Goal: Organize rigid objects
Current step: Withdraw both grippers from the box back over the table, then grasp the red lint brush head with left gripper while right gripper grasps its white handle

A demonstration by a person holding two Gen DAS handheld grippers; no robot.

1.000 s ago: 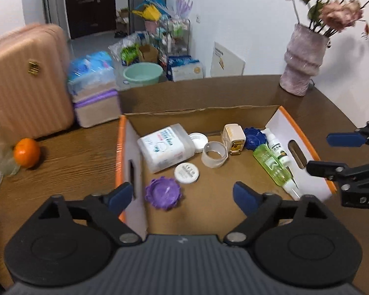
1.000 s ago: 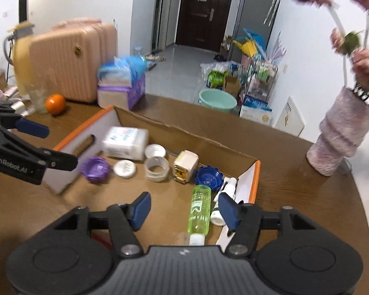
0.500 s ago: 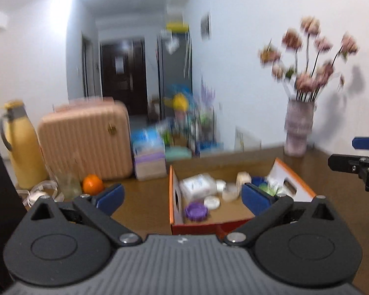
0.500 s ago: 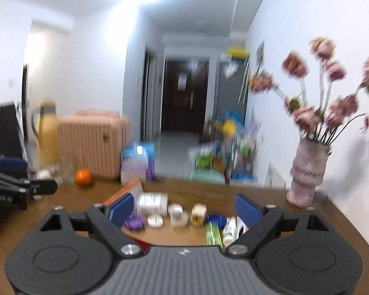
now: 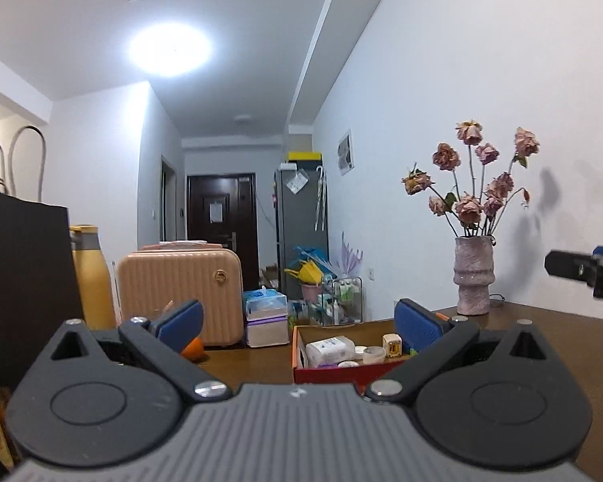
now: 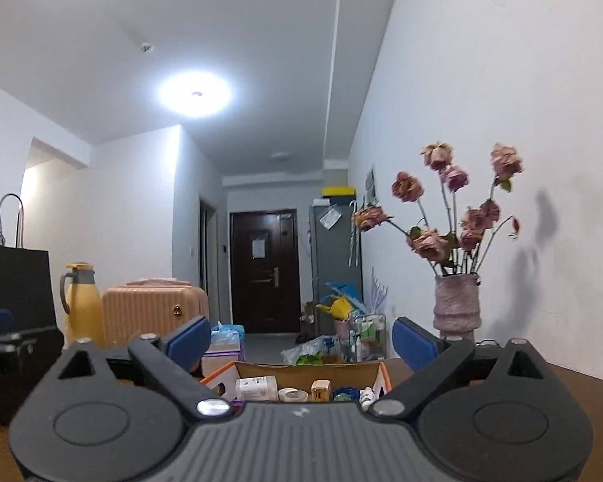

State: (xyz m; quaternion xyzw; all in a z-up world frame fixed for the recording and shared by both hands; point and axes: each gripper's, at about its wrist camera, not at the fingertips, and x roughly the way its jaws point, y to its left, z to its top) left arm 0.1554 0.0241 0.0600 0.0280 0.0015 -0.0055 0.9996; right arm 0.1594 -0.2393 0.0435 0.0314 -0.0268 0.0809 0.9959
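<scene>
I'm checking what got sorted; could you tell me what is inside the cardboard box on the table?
Inside the cardboard box: a white container, a clear tape roll and a small cream and yellow box. The near wall and gripper fingers hide the rest.

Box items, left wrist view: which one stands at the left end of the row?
The white rectangular container; the small white lids and the yellow-and-white block sit further right.

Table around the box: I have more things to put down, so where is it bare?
Bare wood lies between the cardboard box and the vase, running out to the table's right side. A narrower strip separates box and orange. The left end, by suitcase and yellow flask, is crowded.
</scene>
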